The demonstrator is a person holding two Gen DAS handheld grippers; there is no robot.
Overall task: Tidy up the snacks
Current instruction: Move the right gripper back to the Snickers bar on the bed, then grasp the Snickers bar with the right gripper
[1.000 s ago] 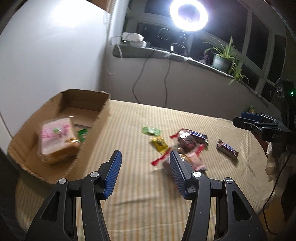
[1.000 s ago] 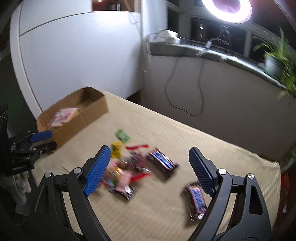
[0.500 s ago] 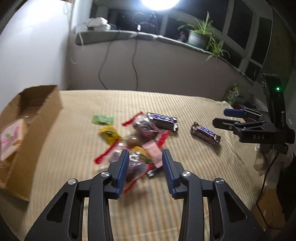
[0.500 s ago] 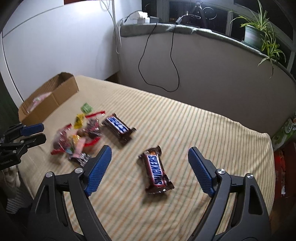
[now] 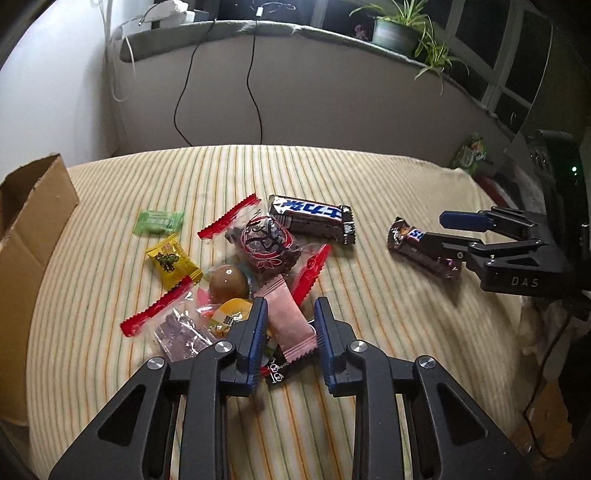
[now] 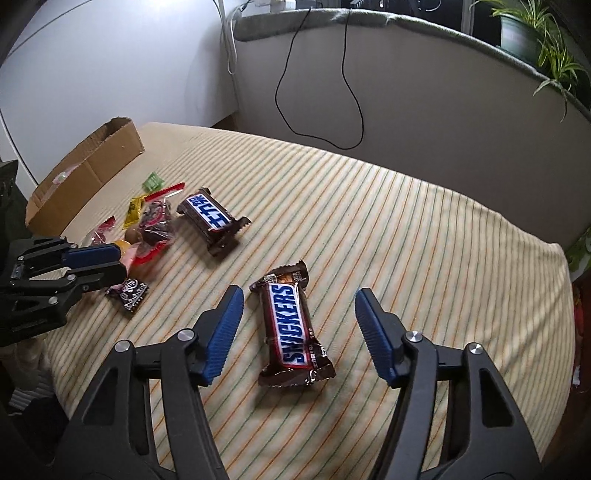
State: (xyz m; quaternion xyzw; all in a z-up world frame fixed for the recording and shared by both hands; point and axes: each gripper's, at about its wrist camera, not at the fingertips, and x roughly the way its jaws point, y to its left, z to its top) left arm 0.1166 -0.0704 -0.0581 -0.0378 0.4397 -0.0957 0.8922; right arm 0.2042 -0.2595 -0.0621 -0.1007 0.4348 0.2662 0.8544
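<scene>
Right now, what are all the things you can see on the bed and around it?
Snickers bar: one, brown, between the right fingers.
Second chocolate bar: one, brown and blue, behind the pile.
Pink packet: one, between the left fingers.
Green candy: one, left of the pile.
Yellow candy: one, below the green one.
Dark red snack bag: one, pile's middle.
Cardboard box: one, brown, left edge.
Striped blanket: one, cream, under everything.
Potted plant: one, green, on the ledge.
Left gripper: black, blue fingers, narrowly open around the pink packet.
Right gripper: wide open.

Snack pile (image 5: 255, 266) between box (image 5: 33, 221) and Snickers (image 6: 291, 328).
</scene>
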